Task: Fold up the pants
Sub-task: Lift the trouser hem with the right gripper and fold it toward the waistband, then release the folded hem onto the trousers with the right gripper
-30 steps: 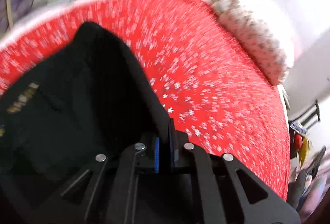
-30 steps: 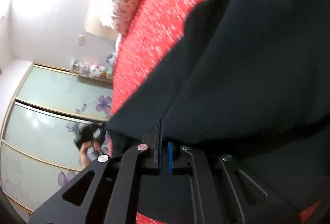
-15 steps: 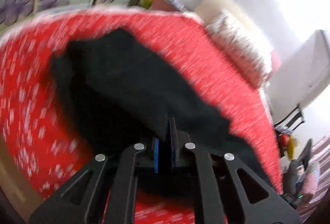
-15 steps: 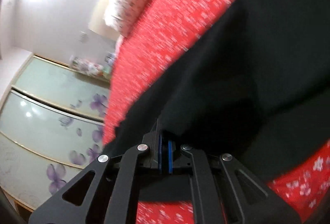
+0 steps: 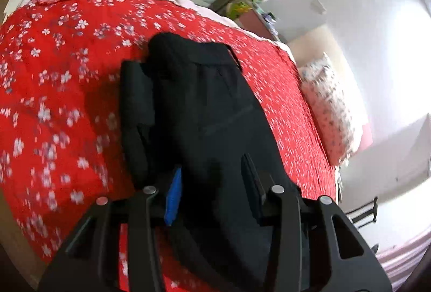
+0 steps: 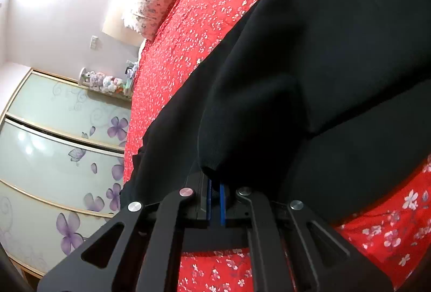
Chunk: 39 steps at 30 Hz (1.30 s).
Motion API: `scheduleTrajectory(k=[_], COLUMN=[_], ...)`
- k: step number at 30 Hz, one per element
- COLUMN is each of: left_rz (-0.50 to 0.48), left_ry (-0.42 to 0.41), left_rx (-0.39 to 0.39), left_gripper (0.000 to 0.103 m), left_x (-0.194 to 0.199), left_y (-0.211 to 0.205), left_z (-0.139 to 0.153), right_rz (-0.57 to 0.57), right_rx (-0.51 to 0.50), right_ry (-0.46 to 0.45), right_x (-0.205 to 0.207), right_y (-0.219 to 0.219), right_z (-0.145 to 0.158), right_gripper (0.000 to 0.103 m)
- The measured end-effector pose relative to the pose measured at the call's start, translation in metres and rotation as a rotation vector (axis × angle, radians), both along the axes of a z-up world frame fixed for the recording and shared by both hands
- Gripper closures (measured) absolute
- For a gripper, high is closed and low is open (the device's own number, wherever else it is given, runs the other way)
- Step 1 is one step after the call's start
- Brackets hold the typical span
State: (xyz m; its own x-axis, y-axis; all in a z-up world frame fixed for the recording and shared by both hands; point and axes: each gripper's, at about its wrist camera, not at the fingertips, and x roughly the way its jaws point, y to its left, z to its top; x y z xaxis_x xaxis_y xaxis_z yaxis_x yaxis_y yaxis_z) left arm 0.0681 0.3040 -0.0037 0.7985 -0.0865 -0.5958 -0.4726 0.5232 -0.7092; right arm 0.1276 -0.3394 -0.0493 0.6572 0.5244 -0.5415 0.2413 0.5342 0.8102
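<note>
Evidently mid-fold, the black pants (image 5: 204, 114) lie on the red floral bedspread (image 5: 54, 109), the left gripper (image 5: 212, 184) spread wide over the laid fabric, the right gripper (image 6: 214, 184) pinched narrow on a cloth edge to keep that layer controlled.

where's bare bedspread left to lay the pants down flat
Bare red bedspread lies between the black pants and the pink-trimmed far edge, plus a strip between the pants and the floral pillow. It is crowded under both grippers.
</note>
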Motion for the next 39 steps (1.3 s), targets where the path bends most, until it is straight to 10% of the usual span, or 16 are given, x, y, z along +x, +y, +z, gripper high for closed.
scheduleTrajectory(k=[3,13,16,18,20,24,30,39], left_rz=[0.013,0.024,0.038,0.074,0.126,0.118,-0.214,-0.365], left_ry=[0.033,0.035,0.046,0.044,0.017,-0.12,-0.263,-0.23], left_rx=[0.004,0.135,0.238,0.271,0.345,0.514,0.539,0.641], left_gripper=[0.09,0.09,0.076,0.038,0.028,0.006,0.002,0.002], left_x=[0.003,-0.029,-0.03,-0.036,-0.049,-0.077,-0.06,-0.047], left_y=[0.009,-0.007,-0.025,-0.034,-0.046,-0.092,-0.172,-0.209], left_z=[-0.003,-0.008,0.005,0.015,0.028,0.058,0.057,0.036], right_rz=[0.0,0.018,0.053,0.093,0.115,0.048,-0.396,-0.38], right_rx=[0.004,-0.069,-0.129,-0.173,-0.197,-0.215,-0.355,-0.552], right_ry=[-0.005,0.037,0.04,0.041,0.012,-0.073,-0.116,0.058], right_x=[0.0,-0.012,-0.012,-0.016,-0.025,-0.052,-0.102,-0.075], right_y=[-0.001,-0.003,0.0,0.001,-0.007,-0.046,-0.164,-0.199], right_z=[-0.001,-0.005,0.0,0.01,0.021,0.042,0.063,0.035], right_gripper=[0.099,0.099,0.094,0.083,0.054,0.047,0.062,0.062])
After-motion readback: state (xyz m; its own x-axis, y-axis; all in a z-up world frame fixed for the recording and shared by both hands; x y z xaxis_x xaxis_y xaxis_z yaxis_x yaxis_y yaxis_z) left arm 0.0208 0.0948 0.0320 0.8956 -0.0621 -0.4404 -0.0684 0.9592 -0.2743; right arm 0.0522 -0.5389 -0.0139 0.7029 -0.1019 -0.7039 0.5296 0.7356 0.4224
